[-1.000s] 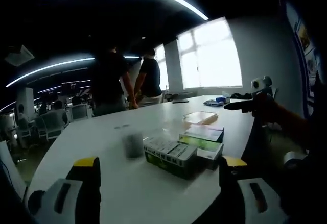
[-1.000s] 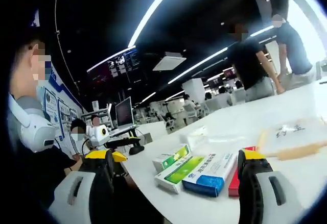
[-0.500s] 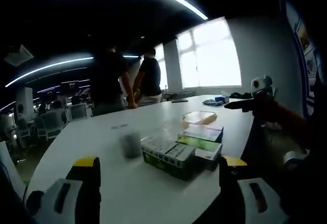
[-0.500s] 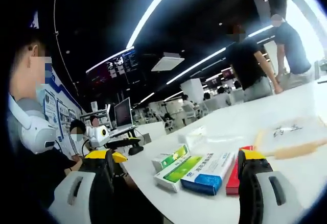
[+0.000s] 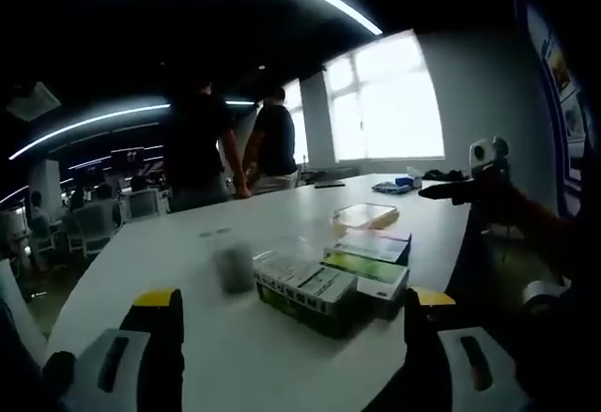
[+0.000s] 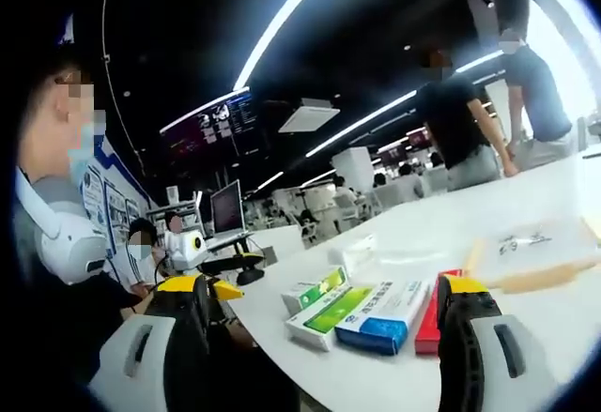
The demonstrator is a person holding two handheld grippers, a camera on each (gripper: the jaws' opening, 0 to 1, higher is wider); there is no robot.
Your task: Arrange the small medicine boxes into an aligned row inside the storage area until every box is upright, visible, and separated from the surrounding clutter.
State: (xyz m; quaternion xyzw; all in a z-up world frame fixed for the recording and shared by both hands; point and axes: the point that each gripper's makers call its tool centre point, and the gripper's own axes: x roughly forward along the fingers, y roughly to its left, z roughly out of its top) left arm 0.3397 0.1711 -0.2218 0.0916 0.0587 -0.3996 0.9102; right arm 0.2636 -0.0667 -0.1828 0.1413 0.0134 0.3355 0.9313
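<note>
Several medicine boxes (image 6: 362, 307) between right claw (image 6: 324, 313) jaws

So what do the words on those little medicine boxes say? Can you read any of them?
None can be read.
Green-and-white medicine box: print too blurred.
Blue-and-white medicine box: a line of print, too small to read.
Red box: no print readable.
Wall screen: glowing marks, too small.
Boxes in the left gripper view: too dark and blurred.

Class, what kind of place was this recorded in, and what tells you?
Probably an open-plan office or lab: long ceiling light strips, rows of desks with a monitor, and a large white table.
</note>
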